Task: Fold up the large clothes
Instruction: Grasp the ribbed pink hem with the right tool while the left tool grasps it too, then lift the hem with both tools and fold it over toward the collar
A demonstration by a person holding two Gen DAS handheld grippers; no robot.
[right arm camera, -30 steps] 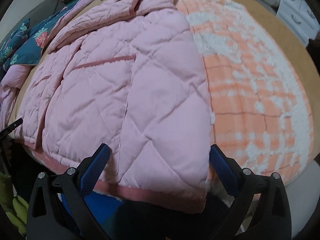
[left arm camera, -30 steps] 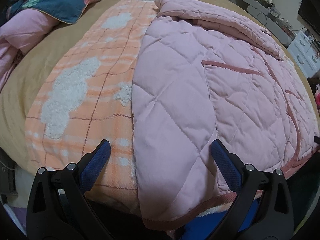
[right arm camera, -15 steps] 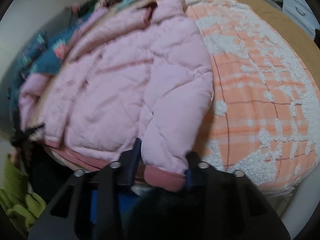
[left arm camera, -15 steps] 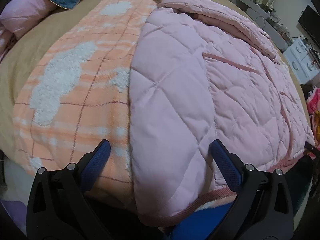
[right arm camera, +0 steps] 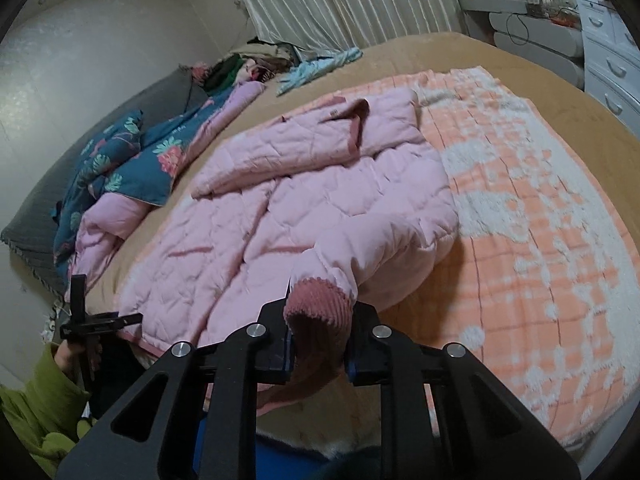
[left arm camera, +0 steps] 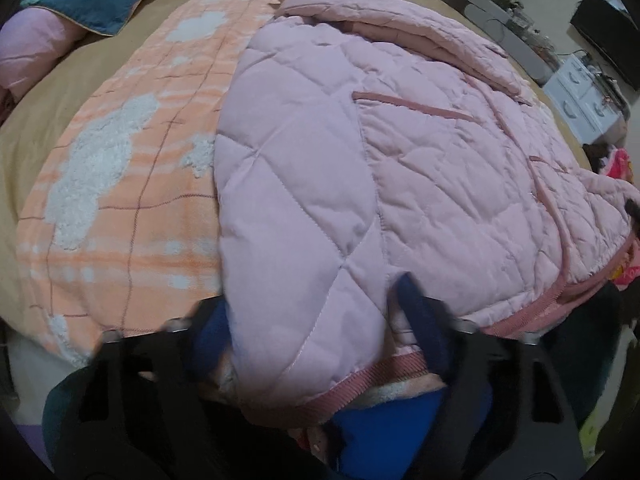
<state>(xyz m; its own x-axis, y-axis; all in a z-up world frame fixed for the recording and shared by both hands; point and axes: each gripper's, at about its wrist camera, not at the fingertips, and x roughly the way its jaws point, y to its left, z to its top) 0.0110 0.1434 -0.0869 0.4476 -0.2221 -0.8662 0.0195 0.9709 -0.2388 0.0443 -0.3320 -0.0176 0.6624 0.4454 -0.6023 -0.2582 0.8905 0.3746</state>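
A pink quilted jacket lies spread on an orange plaid blanket on the bed. My left gripper sits at the jacket's near hem corner, its blue fingers closing around the fabric, blurred by motion. My right gripper is shut on the jacket's darker pink ribbed hem at the other corner and lifts it off the bed. The jacket bunches behind that grip, sleeve folded across its top.
A teal floral quilt and pink bedding lie at the bed's far left. Clothes are piled near the curtain. White drawers stand at the right. The other gripper and a green sleeve show at left.
My right gripper closed on the hem and raised it, tilting the view up. My left gripper moved in on its corner and its fingers narrowed around the fabric.
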